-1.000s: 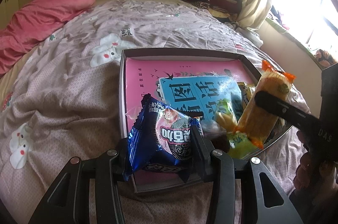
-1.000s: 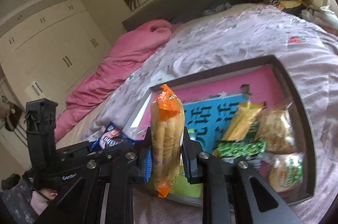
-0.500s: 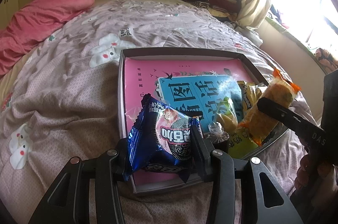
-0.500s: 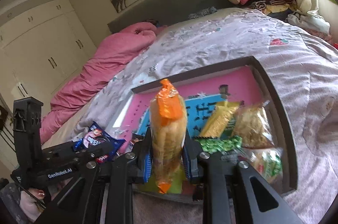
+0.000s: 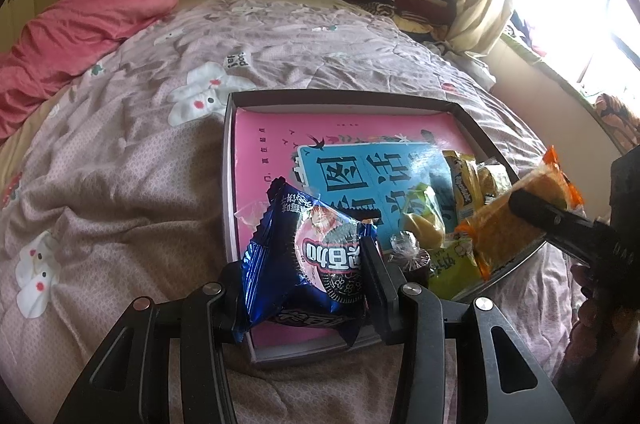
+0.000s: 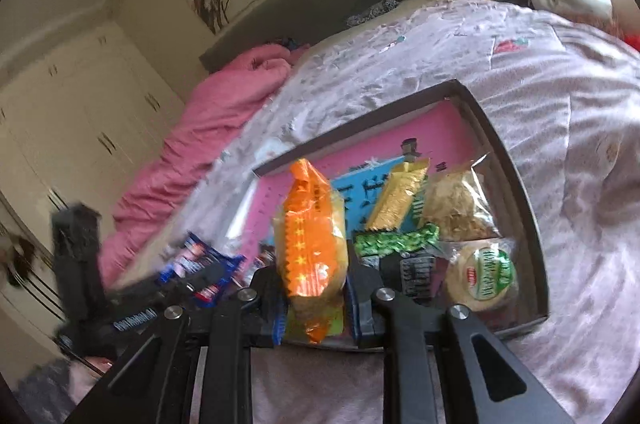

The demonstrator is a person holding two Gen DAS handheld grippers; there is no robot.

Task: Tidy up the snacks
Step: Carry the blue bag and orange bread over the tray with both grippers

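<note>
Left wrist view: the left gripper [image 5: 306, 264] clamps a blue cookie packet [image 5: 308, 260] over the box's [image 5: 230, 184] near edge on the bed [image 5: 120, 164]; the right gripper [image 6: 316, 288] pinches an orange snack pack [image 6: 312, 236] above the box's near edge.

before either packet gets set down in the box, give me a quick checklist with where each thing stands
1. Left gripper has a firm hold on the blue cookie packet: ok, both pads press its sides.
2. Right gripper has a hold on the orange-ended snack packet: ok, jaws shut on its lower half.
3. Bare floor left in the shallow box: ok, the pink left side is free.
4. Right side of the box free: not ok, the yellow packet, green packet and round wrapped cake lie there.
5. Blue packet above the box: ok, over its near left corner.
6. Grippers clear of each other: cannot tell.
</note>
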